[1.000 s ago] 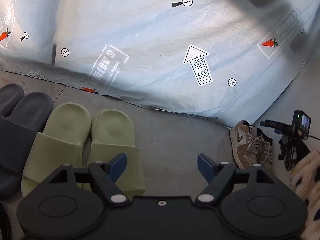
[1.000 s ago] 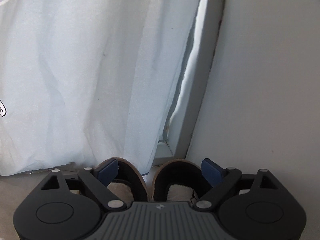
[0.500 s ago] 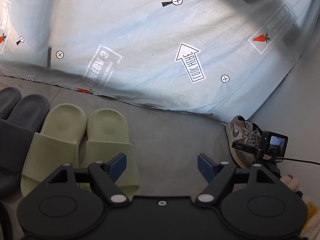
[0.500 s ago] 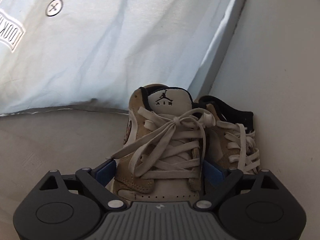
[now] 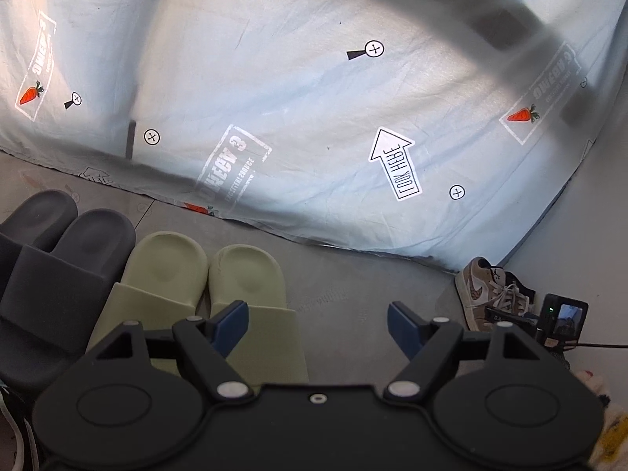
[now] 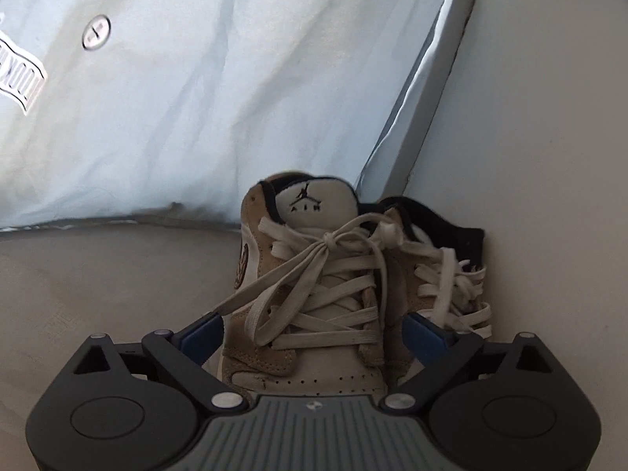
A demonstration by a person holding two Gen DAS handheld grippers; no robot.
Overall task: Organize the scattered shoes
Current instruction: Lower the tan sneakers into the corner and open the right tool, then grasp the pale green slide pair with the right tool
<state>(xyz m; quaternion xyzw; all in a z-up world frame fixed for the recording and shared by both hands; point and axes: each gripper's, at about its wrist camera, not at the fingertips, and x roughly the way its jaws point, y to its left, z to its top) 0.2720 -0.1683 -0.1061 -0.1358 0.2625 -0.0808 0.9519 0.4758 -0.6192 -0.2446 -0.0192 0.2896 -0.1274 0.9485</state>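
- since a second ago the right gripper [image 6: 310,339] has dropped from facing the sheet and wall to sit low over the near tan sneaker [image 6: 310,294]; the left wrist view has shifted only slightly, and the sneakers now lie further toward its right edge.
- right gripper: jaws opening, blue pads on either side of the near tan sneaker's forefoot, shoe between them; cannot tell whether the pads touch its sides.
- near tan sneaker: on the floor [image 6: 98,274], heel toward the blue bed sheet [image 6: 196,98], cream laces tied in a bow, logo on the tongue.
- second tan sneaker [image 6: 451,274]: just beside the first, on the side away from the sheet, against the white wall [image 6: 530,157].
- left gripper [image 5: 318,324]: spread wide, nothing between the pads, bare floor under the gap.
- green slides [image 5: 204,294]: paired side by side on the floor near the blue bed sheet's hem, one partly under the left gripper's pad.
- dark grey slides [image 5: 59,255]: paired, just beside the green slides, also near the hem.
- left wrist view shows the tan sneakers at the sheet's far corner, well apart from the slides, with a small black camera [image 5: 563,314] on the right gripper just beside them.
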